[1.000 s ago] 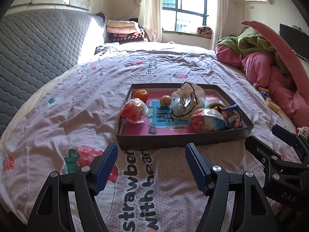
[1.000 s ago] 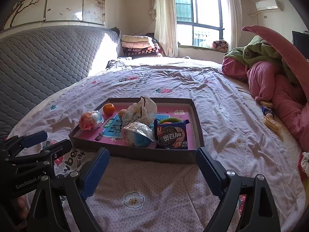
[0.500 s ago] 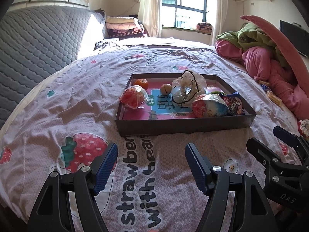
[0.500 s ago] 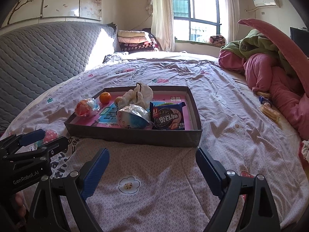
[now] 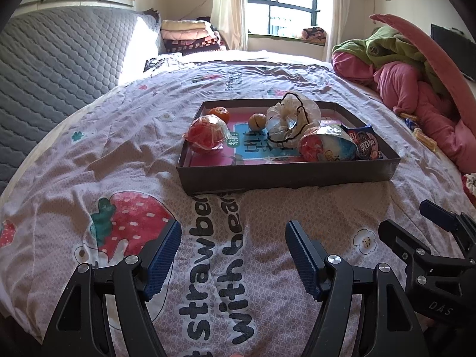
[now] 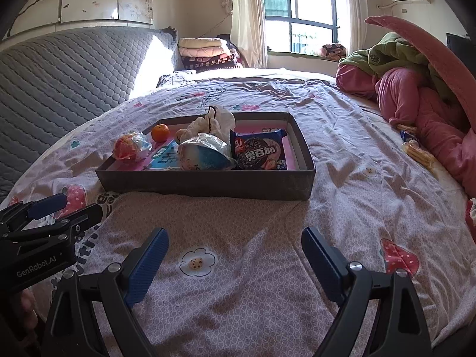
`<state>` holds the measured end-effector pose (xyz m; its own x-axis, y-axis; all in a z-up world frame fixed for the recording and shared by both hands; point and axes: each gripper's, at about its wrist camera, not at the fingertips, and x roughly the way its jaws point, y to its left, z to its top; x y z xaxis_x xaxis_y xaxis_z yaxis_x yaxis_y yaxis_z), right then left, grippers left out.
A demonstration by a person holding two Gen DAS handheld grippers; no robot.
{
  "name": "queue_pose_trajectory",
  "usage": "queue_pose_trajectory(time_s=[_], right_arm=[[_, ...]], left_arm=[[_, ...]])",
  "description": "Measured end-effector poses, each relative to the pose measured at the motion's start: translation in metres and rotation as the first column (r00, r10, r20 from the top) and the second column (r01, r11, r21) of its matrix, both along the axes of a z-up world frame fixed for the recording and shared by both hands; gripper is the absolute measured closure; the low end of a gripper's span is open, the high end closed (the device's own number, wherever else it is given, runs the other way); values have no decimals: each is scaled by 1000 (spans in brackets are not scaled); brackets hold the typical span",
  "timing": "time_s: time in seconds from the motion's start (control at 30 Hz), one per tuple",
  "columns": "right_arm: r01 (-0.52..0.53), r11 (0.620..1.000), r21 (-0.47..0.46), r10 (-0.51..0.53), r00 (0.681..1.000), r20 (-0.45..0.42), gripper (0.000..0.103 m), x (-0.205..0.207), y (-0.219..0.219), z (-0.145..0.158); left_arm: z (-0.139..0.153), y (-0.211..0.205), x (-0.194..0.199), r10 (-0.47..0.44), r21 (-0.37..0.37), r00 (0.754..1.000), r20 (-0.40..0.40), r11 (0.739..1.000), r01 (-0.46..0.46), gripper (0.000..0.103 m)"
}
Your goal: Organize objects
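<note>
A shallow dark box lies on the bed in front of both grippers. It holds an orange, a red wrapped ball, a small brown fruit, a crumpled white bag, a blue-and-red wrapped ball and a blue cookie packet. My left gripper is open over the bedsheet, short of the box, with nothing between its fingers. My right gripper is open beside it, likewise short of the box.
The printed sheet covers the bed. A grey quilted headboard rises on the left. Pink and green bedding is heaped on the right, with loose snack packets beside it. Folded blankets are stacked below the window.
Both grippers have sunk towards the bed, so the box now sits higher in both views. Their jaws stayed as wide as before.
</note>
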<state>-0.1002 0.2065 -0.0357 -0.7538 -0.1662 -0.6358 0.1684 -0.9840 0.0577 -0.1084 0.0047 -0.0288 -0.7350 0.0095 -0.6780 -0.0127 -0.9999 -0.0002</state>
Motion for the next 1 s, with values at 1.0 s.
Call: queue_pose_trajectory(time_s=[1.0], right_arm=[[27,999,-27,-26,999,40,12,0,7,-15]], left_arm=[[-14,-2,2,3,-1,1000,-1,1000,-3,29]])
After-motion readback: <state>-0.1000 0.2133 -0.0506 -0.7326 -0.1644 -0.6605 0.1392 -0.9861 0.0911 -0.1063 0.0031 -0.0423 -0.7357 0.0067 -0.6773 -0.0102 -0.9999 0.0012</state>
